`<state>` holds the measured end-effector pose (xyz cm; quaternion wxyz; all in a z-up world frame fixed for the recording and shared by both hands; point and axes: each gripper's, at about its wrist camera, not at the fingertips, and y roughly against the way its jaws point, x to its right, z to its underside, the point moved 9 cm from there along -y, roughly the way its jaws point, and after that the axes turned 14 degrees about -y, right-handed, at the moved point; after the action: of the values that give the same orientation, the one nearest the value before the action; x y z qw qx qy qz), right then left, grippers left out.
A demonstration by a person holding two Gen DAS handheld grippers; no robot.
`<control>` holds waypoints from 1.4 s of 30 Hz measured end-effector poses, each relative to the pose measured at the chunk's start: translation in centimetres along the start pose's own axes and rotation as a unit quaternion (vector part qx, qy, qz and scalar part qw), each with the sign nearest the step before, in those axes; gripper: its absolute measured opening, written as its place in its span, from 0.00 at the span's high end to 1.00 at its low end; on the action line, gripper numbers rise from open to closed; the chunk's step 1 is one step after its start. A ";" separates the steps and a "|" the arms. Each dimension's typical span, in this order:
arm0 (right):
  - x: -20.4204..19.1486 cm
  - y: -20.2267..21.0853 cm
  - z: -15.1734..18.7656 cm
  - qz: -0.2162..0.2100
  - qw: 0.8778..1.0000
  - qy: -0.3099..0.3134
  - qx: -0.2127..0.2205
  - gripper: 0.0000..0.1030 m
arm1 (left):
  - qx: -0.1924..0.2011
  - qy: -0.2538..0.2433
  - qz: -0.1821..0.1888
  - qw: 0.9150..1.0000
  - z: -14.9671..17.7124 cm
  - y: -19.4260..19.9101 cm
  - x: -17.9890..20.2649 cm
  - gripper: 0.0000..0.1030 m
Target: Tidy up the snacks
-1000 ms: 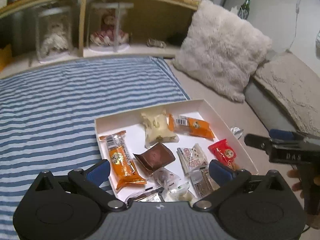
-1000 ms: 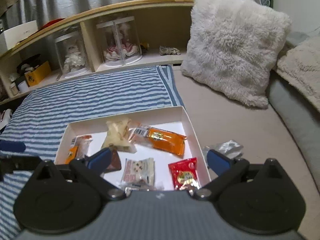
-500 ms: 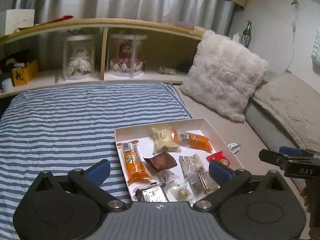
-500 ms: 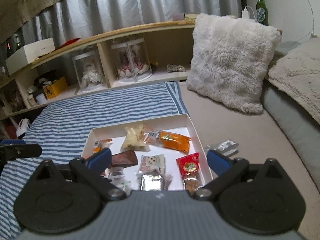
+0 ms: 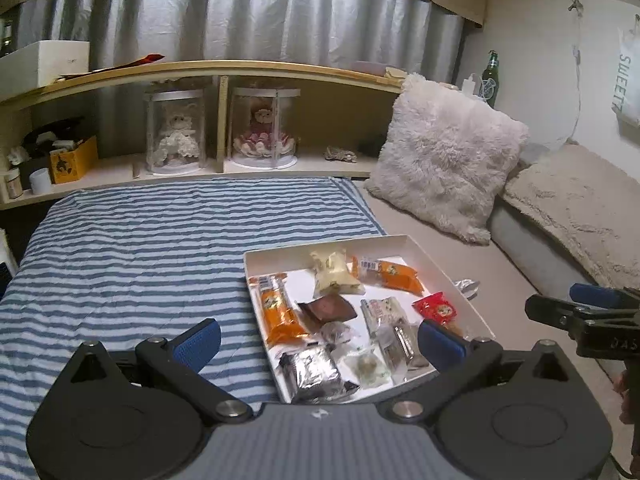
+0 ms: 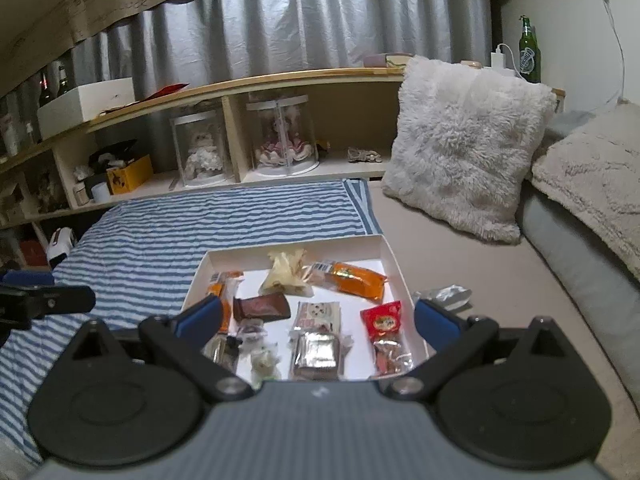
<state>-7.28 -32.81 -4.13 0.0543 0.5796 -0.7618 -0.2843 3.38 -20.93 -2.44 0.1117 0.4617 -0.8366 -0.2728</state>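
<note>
A shallow white box (image 5: 430,257) (image 6: 390,254) lies on the bed and holds several wrapped snacks: orange packets (image 5: 278,312) (image 6: 358,279), a brown one (image 5: 328,309), a red one (image 5: 436,307) (image 6: 382,320), a pale bag (image 5: 334,272) and a silver one (image 5: 314,368) (image 6: 316,354). A silver wrapper (image 5: 466,286) (image 6: 444,295) lies outside the box on its right. My left gripper (image 5: 318,338) hangs open above the box's near end, holding nothing. My right gripper (image 6: 316,316) is open too, over the near edge. Each gripper shows at the edge of the other's view.
A blue-striped blanket (image 5: 152,248) covers the bed's left part, beige sheet (image 6: 460,264) the right. Fluffy pillows (image 5: 444,160) lean at the right rear. A wooden shelf (image 5: 224,70) with doll cases (image 6: 282,136) runs along the back. A green bottle (image 6: 529,56) stands on it.
Both grippers have pulled back and up from the box, so it looks smaller and more of the room shows. Both stay open and empty. The snacks have not moved.
</note>
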 end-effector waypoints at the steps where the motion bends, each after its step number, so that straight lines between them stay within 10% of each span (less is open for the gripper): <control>1: -0.1 0.2 0.3 0.001 1.000 0.003 0.000 0.01 | 0.001 0.001 -0.005 1.000 0.3 0.2 -0.1 0.00; 42: -0.3 0.7 3.4 0.057 0.997 0.046 0.021 0.01 | 0.019 -0.030 -0.079 0.996 5.1 0.7 -1.1 0.00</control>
<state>-9.22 -31.19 -6.49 0.0932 0.5486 -0.7961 -0.2378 1.24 -17.85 -6.21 0.0561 0.5198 -0.8058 -0.2782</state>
